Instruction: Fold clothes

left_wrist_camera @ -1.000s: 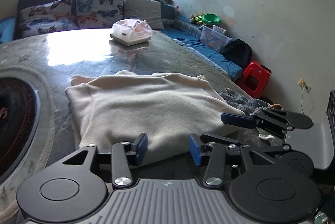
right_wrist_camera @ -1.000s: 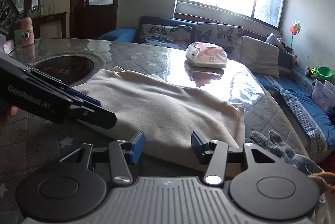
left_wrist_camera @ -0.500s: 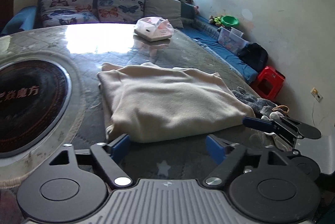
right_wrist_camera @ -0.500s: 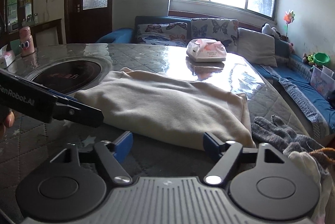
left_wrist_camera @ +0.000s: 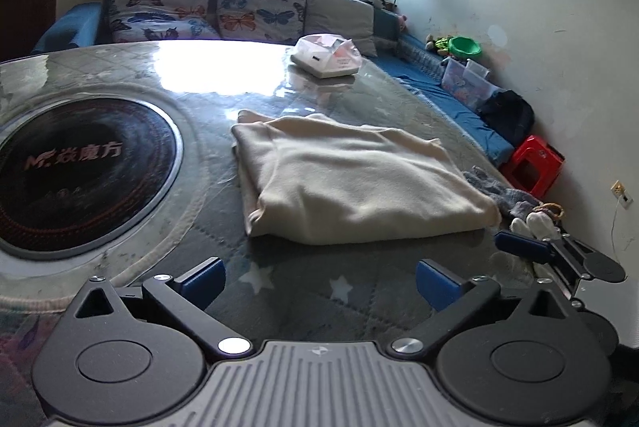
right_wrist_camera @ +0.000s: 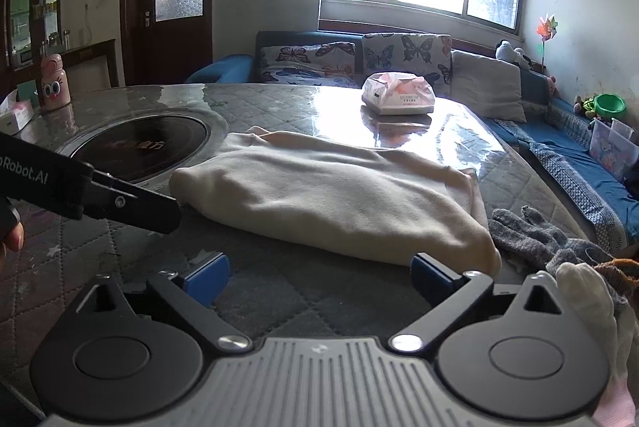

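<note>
A cream garment point(left_wrist_camera: 351, 179) lies folded into a flat rectangle on the quilted table top; it also shows in the right wrist view point(right_wrist_camera: 331, 195). My left gripper point(left_wrist_camera: 319, 279) is open and empty, held back from the garment's near edge. My right gripper point(right_wrist_camera: 319, 275) is open and empty, just short of the garment's near right corner. The right gripper's finger point(left_wrist_camera: 523, 245) shows at the right of the left wrist view. The left gripper's finger point(right_wrist_camera: 131, 205) shows at the left of the right wrist view.
A black round hotplate point(left_wrist_camera: 76, 171) is set in the table left of the garment. A tissue pack point(left_wrist_camera: 325, 55) lies at the far side. Grey gloves point(right_wrist_camera: 535, 235) and other small clothes lie at the right table edge. A sofa point(right_wrist_camera: 359, 63) stands behind.
Both grippers have opened wide and pulled back from the garment's near edge. The folded garment lies still.
</note>
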Tool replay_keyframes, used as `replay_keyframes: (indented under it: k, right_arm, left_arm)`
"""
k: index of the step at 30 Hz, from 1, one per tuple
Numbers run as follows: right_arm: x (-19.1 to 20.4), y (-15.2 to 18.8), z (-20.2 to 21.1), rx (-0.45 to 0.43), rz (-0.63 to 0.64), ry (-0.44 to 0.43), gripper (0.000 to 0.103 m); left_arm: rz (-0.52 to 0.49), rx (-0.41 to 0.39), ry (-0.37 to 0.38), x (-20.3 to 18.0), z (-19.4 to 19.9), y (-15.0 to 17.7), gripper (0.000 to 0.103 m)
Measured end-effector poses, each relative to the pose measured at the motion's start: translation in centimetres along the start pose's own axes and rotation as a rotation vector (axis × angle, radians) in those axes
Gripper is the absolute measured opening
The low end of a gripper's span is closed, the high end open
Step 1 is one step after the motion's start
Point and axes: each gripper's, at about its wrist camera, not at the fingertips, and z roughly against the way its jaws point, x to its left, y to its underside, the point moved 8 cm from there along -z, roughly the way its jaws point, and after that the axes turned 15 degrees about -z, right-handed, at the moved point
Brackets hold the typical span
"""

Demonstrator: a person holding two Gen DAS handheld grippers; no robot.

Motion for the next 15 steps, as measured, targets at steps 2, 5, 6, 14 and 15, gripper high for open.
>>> replay_keyframes:
  k: [2, 5, 6, 14, 15]
  right_arm:
    - [0.1, 0.1, 0.1, 0.003, -0.008, 0.001, 0.103]
    - [0.2, 0.2, 0.1, 0.009, -0.022, -0.002, 0.103]
    - [0.3, 0.2, 0.2, 0.012, -0.028, -0.004, 0.103]
    - [0.7, 0.5, 0.3, 0.022, -0.038, 0.004, 0.103]
    - [0.7, 0.5, 0.4, 0.022, -0.040, 0.006, 0.103]
  left_arm:
    - [-0.002, 0.013, -0.011, 0.1, 0.1, 0.3, 0.103]
    - [-0.014, 0.030, -0.036, 0.2, 0.3, 0.8, 0.103]
    - [-0.018, 0.037, -0.047, 0.2, 0.3, 1.0, 0.103]
    - [-0.043, 0.062, -0.097, 0.5, 0.5, 1.7, 0.103]
    - [-0.045, 0.067, -0.100, 0.5, 0.5, 1.8, 0.103]
